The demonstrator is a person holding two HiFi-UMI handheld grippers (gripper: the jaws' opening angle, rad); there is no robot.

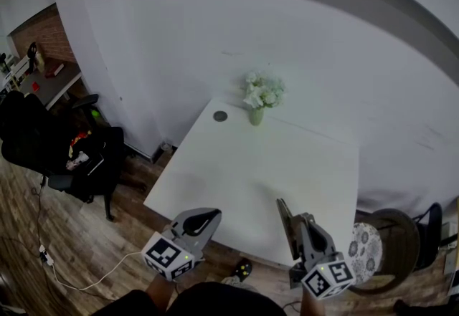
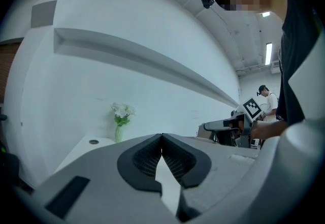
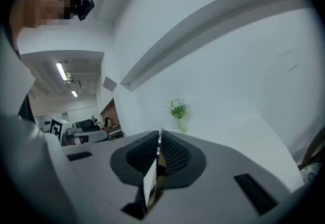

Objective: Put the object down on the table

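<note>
1. The right gripper (image 3: 160,139) is clenched on the task's thing, a thin flat object (image 3: 150,183). The object stands on edge between the ribbed pads, with its pale lower part showing in the gap behind them. What it is cannot be told.
2. The edge-on pinch probably suits so thin a piece, since the pads bear on its broad faces and it cannot swing. The gripper points almost level toward the table (image 1: 301,164).
3. In the head view the object is in the air at the table's near edge, not yet resting on the top. The set-down is judged not yet begun.
4. The left gripper (image 2: 162,139) is clenched with nothing in it, its tips meeting. It hangs beside the right one near the same edge, likely just kept out of the way.
5. The near and middle parts of the tabletop are bare, so there is room to lay the piece flat straight ahead.
6. At the far edge stands a small vase (image 1: 256,115) holding white flowers (image 1: 263,90). A small dark round thing (image 1: 220,116) lies just to its left. Both are well apart from the grippers.
</note>
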